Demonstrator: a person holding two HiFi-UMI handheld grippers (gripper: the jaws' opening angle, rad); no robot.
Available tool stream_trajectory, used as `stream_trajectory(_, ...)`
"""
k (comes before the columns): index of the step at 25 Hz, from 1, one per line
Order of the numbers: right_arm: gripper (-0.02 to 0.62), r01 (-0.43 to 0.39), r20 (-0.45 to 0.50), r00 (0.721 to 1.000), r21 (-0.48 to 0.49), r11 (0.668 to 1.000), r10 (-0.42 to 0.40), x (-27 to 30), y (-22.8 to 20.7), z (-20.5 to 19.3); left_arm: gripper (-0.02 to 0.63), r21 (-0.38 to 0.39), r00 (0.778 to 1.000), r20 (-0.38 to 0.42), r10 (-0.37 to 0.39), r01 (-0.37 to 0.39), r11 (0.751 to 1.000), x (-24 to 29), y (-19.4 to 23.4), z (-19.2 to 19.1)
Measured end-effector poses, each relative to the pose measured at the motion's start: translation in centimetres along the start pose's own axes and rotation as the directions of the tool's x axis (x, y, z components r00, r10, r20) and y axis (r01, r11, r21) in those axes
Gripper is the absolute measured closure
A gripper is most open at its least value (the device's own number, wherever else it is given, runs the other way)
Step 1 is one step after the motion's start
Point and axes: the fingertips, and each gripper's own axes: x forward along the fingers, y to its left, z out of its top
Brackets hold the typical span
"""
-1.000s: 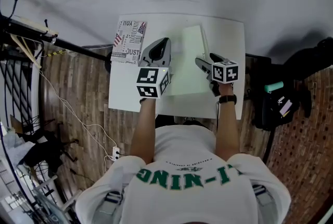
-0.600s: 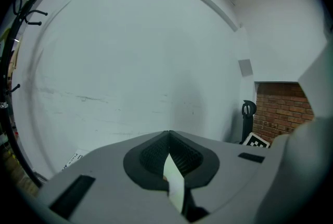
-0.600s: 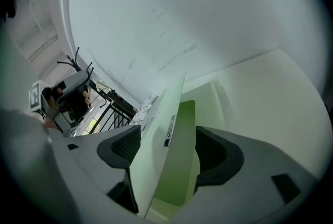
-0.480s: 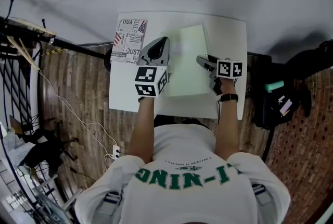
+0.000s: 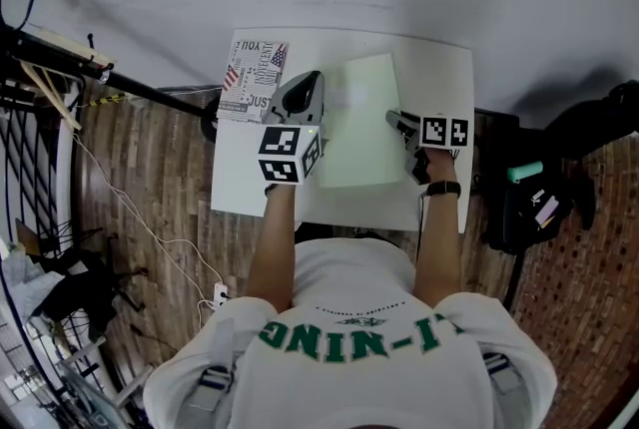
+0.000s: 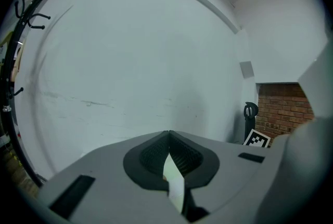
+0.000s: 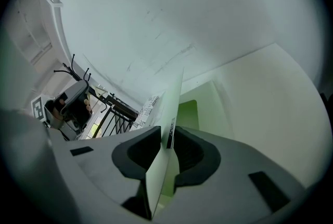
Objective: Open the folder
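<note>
A printed booklet (image 5: 250,75) lies at the upper left of the white table (image 5: 439,68). Just to its right, the left gripper (image 5: 316,83) has its jaws pressed together on a thin pale sheet at the left edge of the folder (image 5: 359,138). The pale green folder lies at the middle of the table, between the two grippers. At its right edge, the right gripper (image 7: 167,134) has its jaws closing around the folder's lifted cover, a narrow gap still showing.
</note>
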Motion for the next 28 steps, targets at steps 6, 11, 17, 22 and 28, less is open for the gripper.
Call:
stream_trajectory(6,0.506,-0.018,-0.078,0.997,-0.064,0.998,0.013,-0.2,2.5,-1.0,0.592,0.026,1.0,0.029,0.012,-0.013,1.0,-1.2,0.3,1.0)
stream_trajectory(11,0.518,-0.03,-0.134,0.991,-0.157,0.987,0.009,-0.3,5.5,-1.1,0.592,0.055,0.998,0.045,0.037,-0.04,0.998,-2.5,0.9,1.7)
stream_trajectory(17,0.527,-0.066,-0.152,0.988,-0.212,0.975,0.034,0.4,9.5,-0.7,0.591,0.077,0.995,0.072,0.075,-0.081,0.994,-4.4,1.9,2.5)
stream_trajectory(22,0.526,-0.116,-0.176,0.982,-0.239,0.964,0.075,1.4,13.0,-0.8,0.591,0.068,0.99,0.096,0.108,-0.115,0.991,-6.1,3.3,3.1)
stream_trajectory(28,0.497,-0.218,-0.219,0.962,-0.251,0.943,0.164,3.3,17.4,-1.1,0.591,0.047,0.976,0.122,0.178,-0.185,0.982,-8.8,6.1,3.6)
